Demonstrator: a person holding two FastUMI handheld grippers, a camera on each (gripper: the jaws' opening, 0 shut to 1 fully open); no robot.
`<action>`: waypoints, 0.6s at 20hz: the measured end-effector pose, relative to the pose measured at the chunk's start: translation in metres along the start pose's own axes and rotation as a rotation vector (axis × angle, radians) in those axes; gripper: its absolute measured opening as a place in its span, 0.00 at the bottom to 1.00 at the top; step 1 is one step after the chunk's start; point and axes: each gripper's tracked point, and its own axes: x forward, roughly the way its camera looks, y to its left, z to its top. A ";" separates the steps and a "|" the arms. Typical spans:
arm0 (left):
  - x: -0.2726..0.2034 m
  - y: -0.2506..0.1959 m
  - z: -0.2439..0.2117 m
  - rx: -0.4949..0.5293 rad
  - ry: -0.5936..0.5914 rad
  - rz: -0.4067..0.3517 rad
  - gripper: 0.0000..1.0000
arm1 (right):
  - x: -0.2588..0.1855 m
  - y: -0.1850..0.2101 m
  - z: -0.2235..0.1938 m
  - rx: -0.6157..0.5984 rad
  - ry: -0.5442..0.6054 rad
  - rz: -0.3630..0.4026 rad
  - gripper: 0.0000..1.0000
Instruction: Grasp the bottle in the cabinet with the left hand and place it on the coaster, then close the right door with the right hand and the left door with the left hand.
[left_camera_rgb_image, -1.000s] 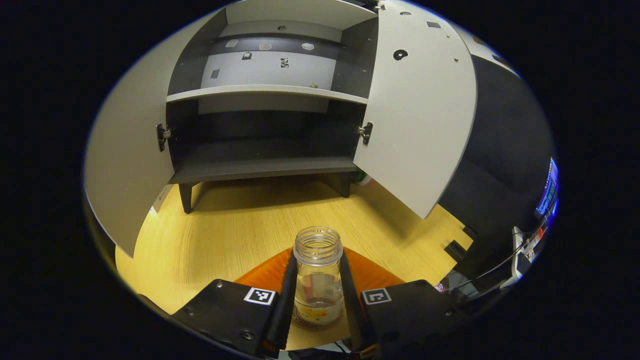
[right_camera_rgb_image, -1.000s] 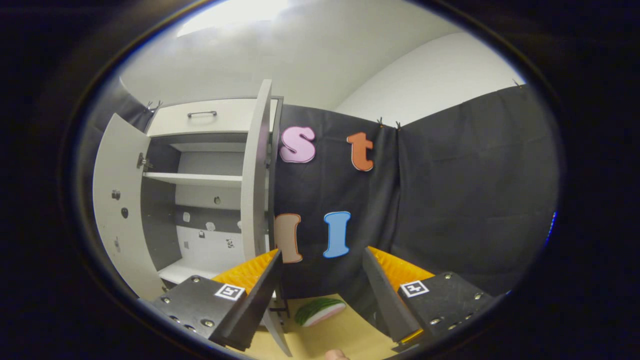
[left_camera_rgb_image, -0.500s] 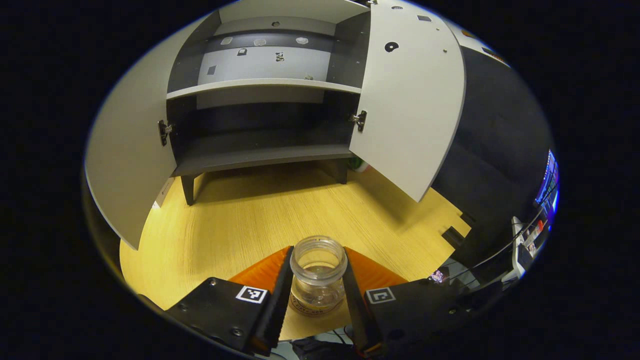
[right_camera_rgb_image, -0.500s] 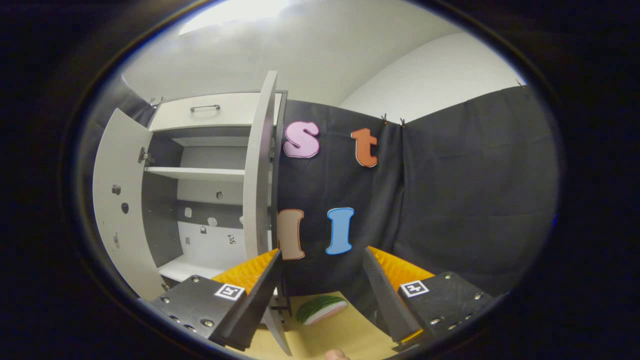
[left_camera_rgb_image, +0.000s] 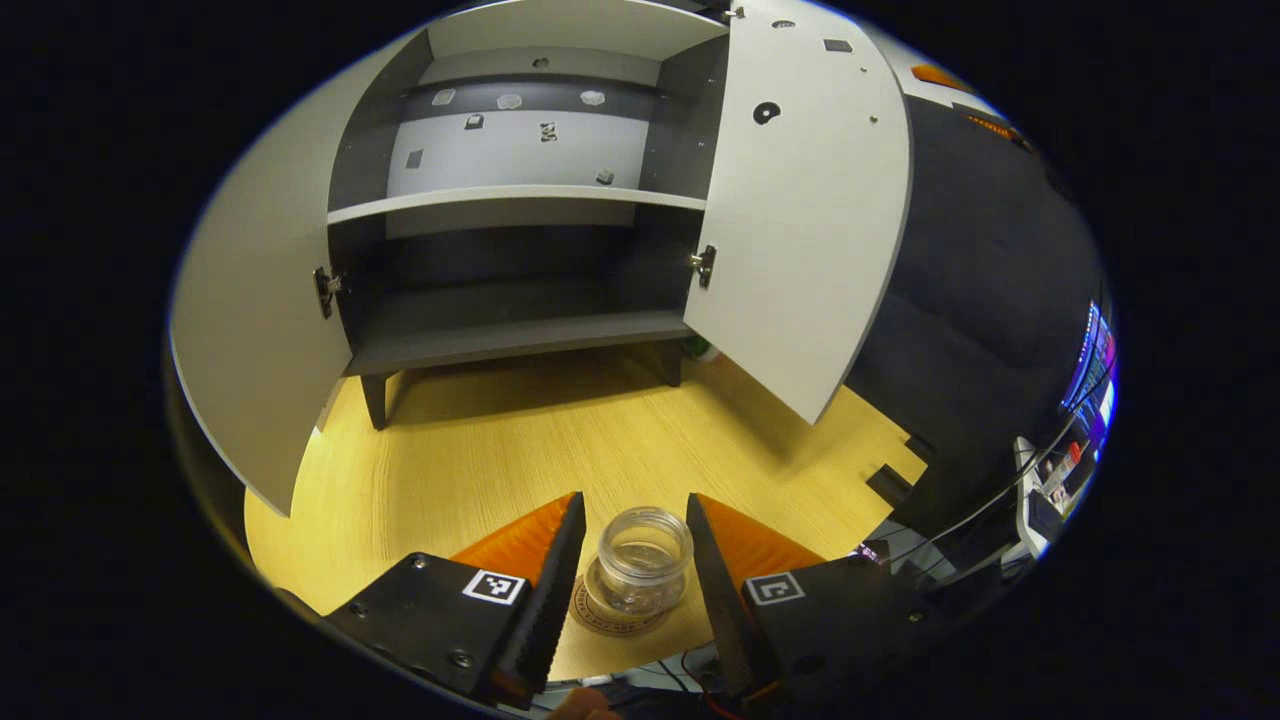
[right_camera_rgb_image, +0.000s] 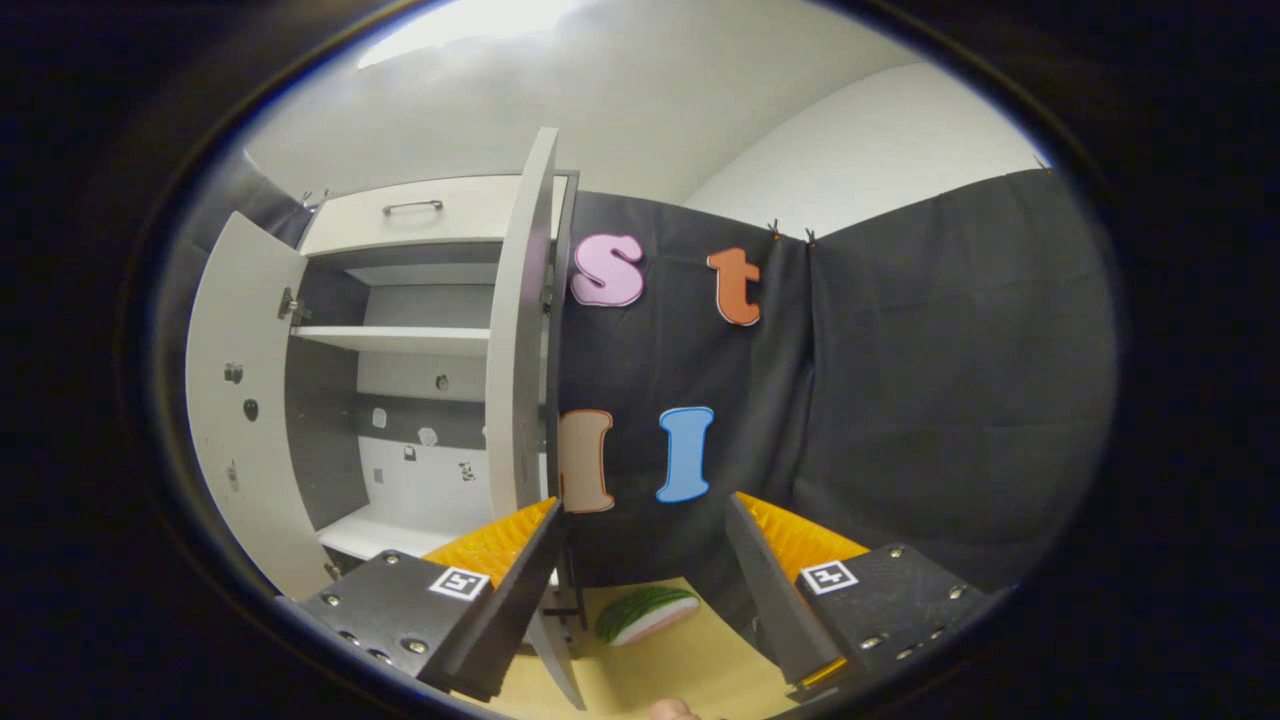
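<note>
While the bottle (left_camera_rgb_image: 644, 560) is standing on the coaster (left_camera_rgb_image: 600, 622) at the tabletop's (left_camera_rgb_image: 480, 470) near edge, your left tool (left_camera_rgb_image: 628, 560) is straddling it, spread and clear; pull straight back. Your right tool (right_camera_rgb_image: 645, 560) is hovering spread by the right door (right_camera_rgb_image: 520, 340).

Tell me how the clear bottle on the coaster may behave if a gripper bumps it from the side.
The clear bottle looks empty and uncapped, so it is probably light and would slide or tip easily. It is round, so once on its side it would likely roll. It stands on the coaster, whose edge may help it topple.
</note>
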 end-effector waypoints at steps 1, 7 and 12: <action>-0.003 -0.001 0.007 0.007 -0.013 -0.001 0.66 | 0.000 -0.001 -0.001 0.000 0.000 -0.002 0.98; -0.031 -0.007 0.084 0.004 -0.177 0.003 0.70 | 0.005 -0.004 -0.007 -0.004 0.008 -0.011 0.94; -0.058 -0.007 0.168 -0.011 -0.327 0.019 0.65 | 0.007 -0.004 -0.010 -0.009 0.013 -0.011 0.94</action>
